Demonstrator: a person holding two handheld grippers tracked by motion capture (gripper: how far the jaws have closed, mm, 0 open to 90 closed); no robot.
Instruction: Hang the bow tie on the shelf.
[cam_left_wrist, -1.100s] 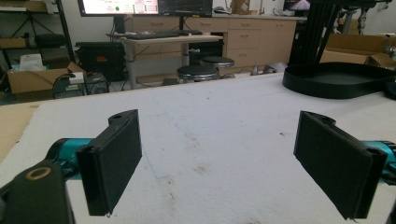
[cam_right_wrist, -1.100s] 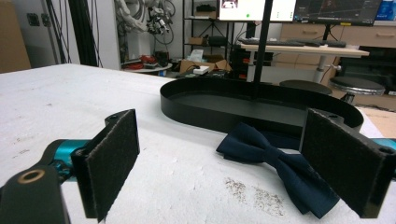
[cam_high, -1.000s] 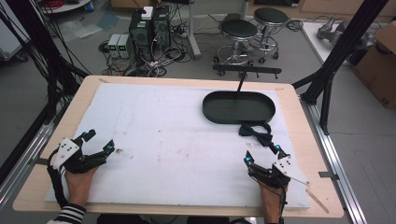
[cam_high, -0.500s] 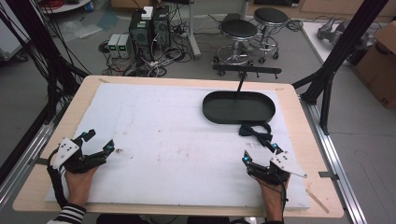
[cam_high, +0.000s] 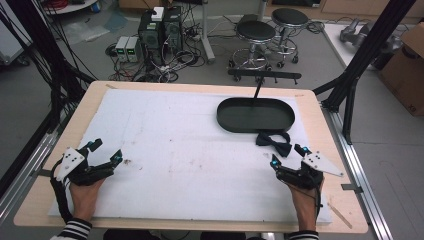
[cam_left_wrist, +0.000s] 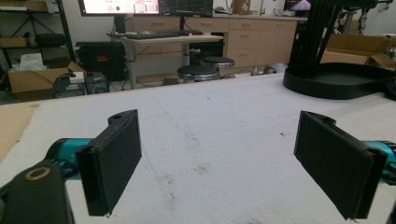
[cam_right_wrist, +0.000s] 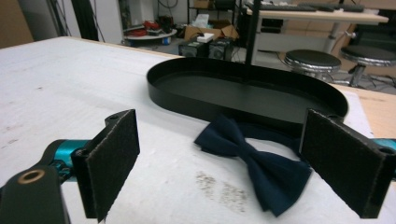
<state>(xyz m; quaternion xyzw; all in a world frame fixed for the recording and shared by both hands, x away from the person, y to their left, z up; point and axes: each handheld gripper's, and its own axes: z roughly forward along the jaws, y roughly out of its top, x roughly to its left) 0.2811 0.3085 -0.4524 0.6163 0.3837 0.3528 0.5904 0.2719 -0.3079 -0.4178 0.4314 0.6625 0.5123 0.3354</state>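
- A wooden table (cam_high: 45, 165) with a white mat (cam_high: 180, 145) over most of its top stands in a lab room; stools (cam_high: 256, 31), computer boxes (cam_high: 160, 30) and cables crowd the floor beyond it.
- Nearest the person, the left gripper (cam_high: 102, 152) lies low at the mat's near left corner, jaws spread wide with nothing but bare mat between them. It has not shifted over the last second.
- At the near right, the right gripper (cam_high: 288, 155) also rests on the mat, jaws wide apart and empty. Compared with a second ago it has turned slightly, its grey plate (cam_high: 320, 163) now angled more to the right — a small change, no real travel.
- Just ahead of the right gripper lies the dark blue bow tie (cam_right_wrist: 254, 158), flat on the mat, untouched; in the right gripper view it sits between the two pads (cam_right_wrist: 345, 163) but farther out.
- Just behind the bow tie stands the black oval tray (cam_high: 227, 120), its rim close to the tie's band.
- Tie and tray lie where they did a second ago.
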